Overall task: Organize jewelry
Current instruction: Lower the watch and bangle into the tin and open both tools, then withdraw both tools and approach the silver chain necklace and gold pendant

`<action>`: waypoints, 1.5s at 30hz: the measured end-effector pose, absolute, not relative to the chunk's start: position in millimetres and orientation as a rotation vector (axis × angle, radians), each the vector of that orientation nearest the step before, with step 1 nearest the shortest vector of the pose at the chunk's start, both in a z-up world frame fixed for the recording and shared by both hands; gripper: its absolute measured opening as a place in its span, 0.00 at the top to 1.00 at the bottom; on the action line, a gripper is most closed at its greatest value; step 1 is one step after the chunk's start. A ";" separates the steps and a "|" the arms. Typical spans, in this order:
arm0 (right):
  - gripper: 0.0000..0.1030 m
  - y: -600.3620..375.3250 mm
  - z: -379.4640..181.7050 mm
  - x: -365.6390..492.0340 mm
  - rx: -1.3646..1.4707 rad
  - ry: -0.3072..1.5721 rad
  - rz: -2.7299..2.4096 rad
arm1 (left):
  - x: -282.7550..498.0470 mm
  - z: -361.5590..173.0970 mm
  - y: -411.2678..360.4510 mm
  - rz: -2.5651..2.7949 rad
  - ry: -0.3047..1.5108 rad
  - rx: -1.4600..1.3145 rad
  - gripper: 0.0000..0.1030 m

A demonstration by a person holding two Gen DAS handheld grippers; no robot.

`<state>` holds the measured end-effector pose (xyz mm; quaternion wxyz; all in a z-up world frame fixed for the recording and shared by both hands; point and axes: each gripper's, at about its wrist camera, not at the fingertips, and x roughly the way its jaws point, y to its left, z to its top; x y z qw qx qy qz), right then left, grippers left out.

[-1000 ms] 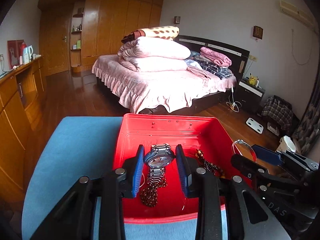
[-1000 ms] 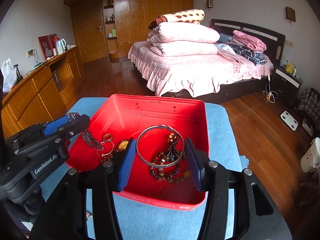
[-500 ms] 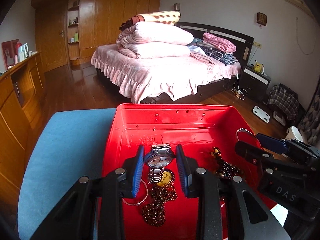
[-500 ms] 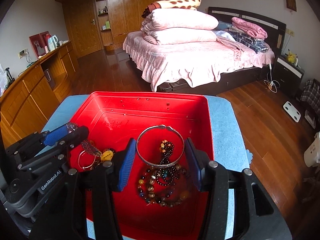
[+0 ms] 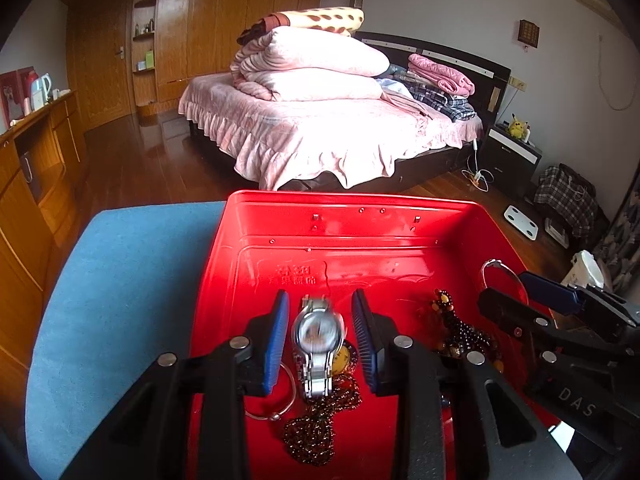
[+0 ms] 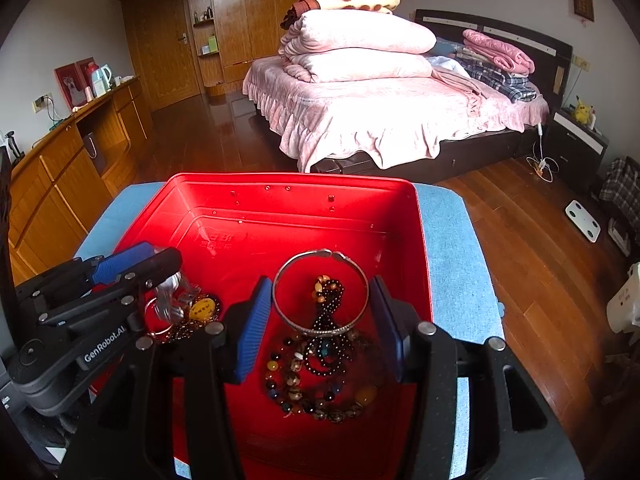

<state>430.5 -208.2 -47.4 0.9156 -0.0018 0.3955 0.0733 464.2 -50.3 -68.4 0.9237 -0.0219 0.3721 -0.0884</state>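
Left tongs (image 5: pixel 320 332), marked "GenRobot.AI", are opening around a blurred watch (image 5: pixel 318 330), while right tongs (image 6: pixel 318 316), marked "DAS", are clasping a bangle (image 6: pixel 320 292) over the box (image 6: pixel 280 200).

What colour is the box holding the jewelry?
Bright red box, clearest in the right wrist view.

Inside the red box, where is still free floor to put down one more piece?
The far half of the red box is bare, between its back wall and the silver bangle. The near half is crowded: beads on the right, watch and chain on the left.
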 end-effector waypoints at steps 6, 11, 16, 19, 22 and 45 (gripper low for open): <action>0.48 -213.8 -40.3 423.0 0.017 0.782 0.160 | 455.6 -56.3 -37.7 -0.190 0.735 -0.078 0.57; 0.36 -215.0 -30.4 413.5 0.016 0.751 0.166 | 444.5 -43.9 -27.4 -0.173 0.701 -0.094 0.53; 0.37 -221.2 -23.4 390.7 0.033 0.711 0.159 | 420.4 -27.2 -15.4 -0.158 0.646 -0.088 0.44; 0.37 -220.6 -17.6 365.6 0.020 0.672 0.153 | 399.5 -22.5 -11.3 -0.148 0.614 -0.064 0.35; 0.37 -217.8 -18.3 337.2 0.005 0.646 0.160 | 374.6 -22.4 -9.0 -0.144 0.589 -0.038 0.24; 0.32 -189.9 -79.5 233.0 0.040 0.749 0.169 | 255.2 -78.8 20.5 -0.058 0.662 -0.015 0.12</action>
